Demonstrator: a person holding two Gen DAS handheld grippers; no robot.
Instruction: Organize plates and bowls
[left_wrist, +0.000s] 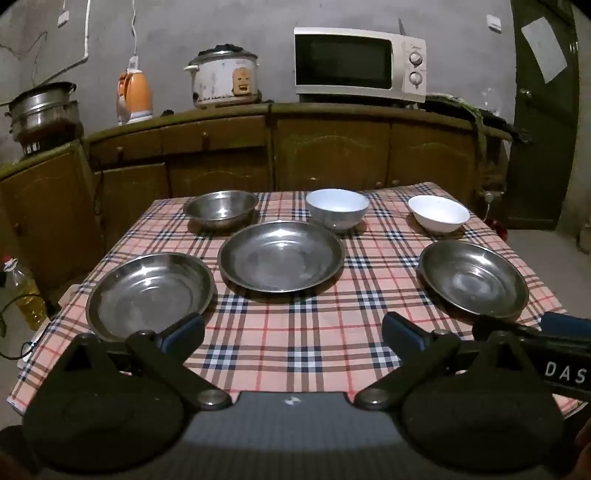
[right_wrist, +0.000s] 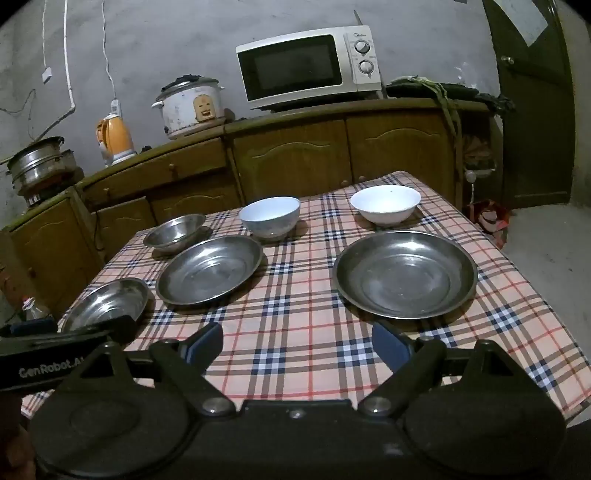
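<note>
Three steel plates lie on the plaid table: left plate (left_wrist: 149, 293) (right_wrist: 107, 302), middle plate (left_wrist: 281, 255) (right_wrist: 209, 269), right plate (left_wrist: 473, 278) (right_wrist: 404, 273). Behind them stand a steel bowl (left_wrist: 220, 209) (right_wrist: 174, 229), a pale blue bowl (left_wrist: 337, 208) (right_wrist: 269, 216) and a white bowl (left_wrist: 439, 213) (right_wrist: 385, 204). My left gripper (left_wrist: 293, 332) is open and empty above the table's near edge. My right gripper (right_wrist: 297, 341) is open and empty in front of the right plate; it also shows in the left wrist view (left_wrist: 554, 332).
The plaid tablecloth (left_wrist: 314, 332) covers the table. Behind stands a wooden cabinet (left_wrist: 332, 151) with a microwave (left_wrist: 360, 64), rice cooker (left_wrist: 223, 77), orange kettle (left_wrist: 135, 94) and steel pots (left_wrist: 42, 107). An oil bottle (left_wrist: 26, 291) stands on the floor at left. A dark door (right_wrist: 532, 110) is at right.
</note>
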